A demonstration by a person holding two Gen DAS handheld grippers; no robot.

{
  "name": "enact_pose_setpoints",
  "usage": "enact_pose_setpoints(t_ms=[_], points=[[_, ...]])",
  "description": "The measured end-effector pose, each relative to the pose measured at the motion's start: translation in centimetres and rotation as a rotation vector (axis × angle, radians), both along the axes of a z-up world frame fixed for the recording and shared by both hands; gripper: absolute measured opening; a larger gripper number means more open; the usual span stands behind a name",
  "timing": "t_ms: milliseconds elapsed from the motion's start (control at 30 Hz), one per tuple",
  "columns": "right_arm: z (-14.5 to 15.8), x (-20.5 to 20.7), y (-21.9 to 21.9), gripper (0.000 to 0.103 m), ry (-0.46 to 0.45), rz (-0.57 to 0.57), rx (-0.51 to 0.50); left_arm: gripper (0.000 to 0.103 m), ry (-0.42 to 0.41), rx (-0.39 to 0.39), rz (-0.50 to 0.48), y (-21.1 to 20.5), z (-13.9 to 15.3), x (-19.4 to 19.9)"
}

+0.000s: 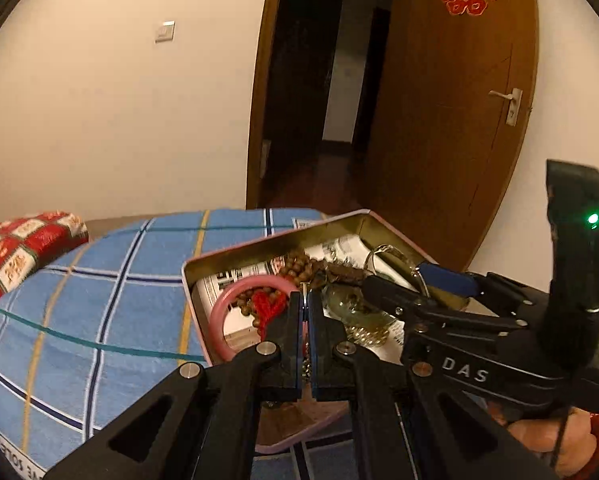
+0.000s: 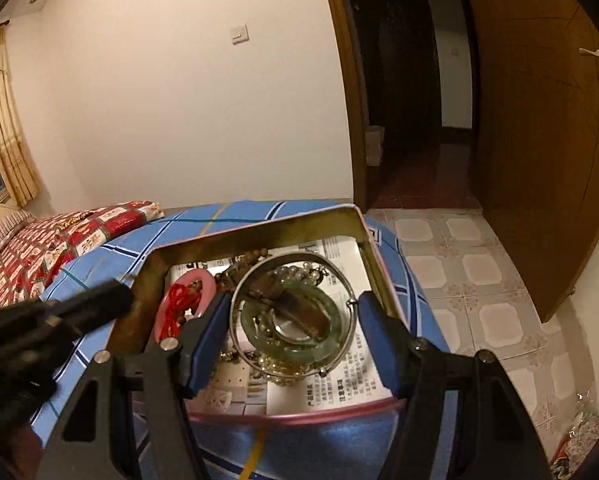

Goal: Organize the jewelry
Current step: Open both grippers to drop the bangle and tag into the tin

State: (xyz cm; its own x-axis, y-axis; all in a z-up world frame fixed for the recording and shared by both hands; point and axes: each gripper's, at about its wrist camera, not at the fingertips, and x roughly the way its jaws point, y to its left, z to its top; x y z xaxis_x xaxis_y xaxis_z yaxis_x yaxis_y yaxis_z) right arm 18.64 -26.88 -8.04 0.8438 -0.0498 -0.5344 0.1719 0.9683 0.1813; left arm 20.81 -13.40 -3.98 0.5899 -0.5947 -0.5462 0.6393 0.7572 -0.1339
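Open pink-rimmed tin (image 2: 363, 240) w/ brass-coloured inside sits on blue plaid cover (image 1: 79, 300) of bed, near its corner by doorway; long axis runs roughly left-right in left wrist view, far corner toward wooden door (image 1: 459, 120). Lined w/ printed paper (image 2: 339, 384). Inside, counted: 1 pink bangle (image 1: 223, 300) at left end, lying flat; 1 red knotted tassel (image 1: 267, 304) over its ring; 1 strand brown wooden beads (image 1: 299, 268) trailing toward middle; 1 green glassy bangle (image 2: 331, 340) flat in right half; 1 thin silver bangle (image 2: 295, 260) ringed around it, tilted; 1 brown oblong piece (image 2: 299, 312) lying diagonally across green ring, long axis upper left to lower right; pale pearly beads (image 2: 299, 272) heaped under, count unclear. Left hand-held gripper (image 1: 306, 308) w/ jaws pressed together, tips over tin at pink bangle's right edge; something thin and silvery seems pinched between pads, can't tell what. Right hand-held gripper (image 2: 295, 316) w/ jaws apart, blue pads (image 2: 373, 344) straddling both rings from either side, not pressing on them. Red patterned quilt (image 2: 59, 240) further along bed, well apart from tin. Tiled floor (image 2: 479, 280) to right.
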Motion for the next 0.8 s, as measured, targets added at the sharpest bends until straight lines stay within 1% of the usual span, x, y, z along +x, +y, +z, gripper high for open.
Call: enact_pose_setpoints(t_ms=[100, 300, 467, 567, 633, 700, 767, 800], points=[[-0.3, 0.4, 0.1, 0.068, 0.026, 0.011, 0.004, 0.001, 0.023, 0.018, 0.008, -0.1, -0.9, 0.3], [-0.5, 0.9, 0.4, 0.068, 0.045, 0.018, -0.013, 0.001, 0.055, 0.05, 0.019, -1.2, -2.5, 1.3], [-0.5, 1.2, 0.5, 0.069, 0.057, 0.024, -0.023, 0.001, 0.062, 0.07, 0.032, -1.3, -3.2, 1.3], [-0.6, 1.4, 0.7, 0.07, 0.068, 0.028, -0.032, 0.001, 0.074, 0.09, 0.065, -1.4, -3.4, 1.5], [-0.5, 1.2, 0.7, 0.072, 0.06, 0.033, -0.026, 0.002, 0.094, 0.099, 0.073, -1.5, -3.4, 1.5], [-0.4, 0.8, 0.8, 0.082, 0.04, 0.025, -0.022, 0.003, 0.104, 0.113, 0.082, -1.5, -3.2, 1.4], [-0.2, 0.1, 0.7, 0.088, 0.014, 0.01, -0.013, 0.006, 0.096, 0.122, 0.091, -1.5, -2.9, 1.1], [-0.1, -0.3, 0.5, 0.088, -0.005, -0.001, 0.0, 0.007, 0.084, 0.126, 0.1, -1.4, -2.6, 0.8]])
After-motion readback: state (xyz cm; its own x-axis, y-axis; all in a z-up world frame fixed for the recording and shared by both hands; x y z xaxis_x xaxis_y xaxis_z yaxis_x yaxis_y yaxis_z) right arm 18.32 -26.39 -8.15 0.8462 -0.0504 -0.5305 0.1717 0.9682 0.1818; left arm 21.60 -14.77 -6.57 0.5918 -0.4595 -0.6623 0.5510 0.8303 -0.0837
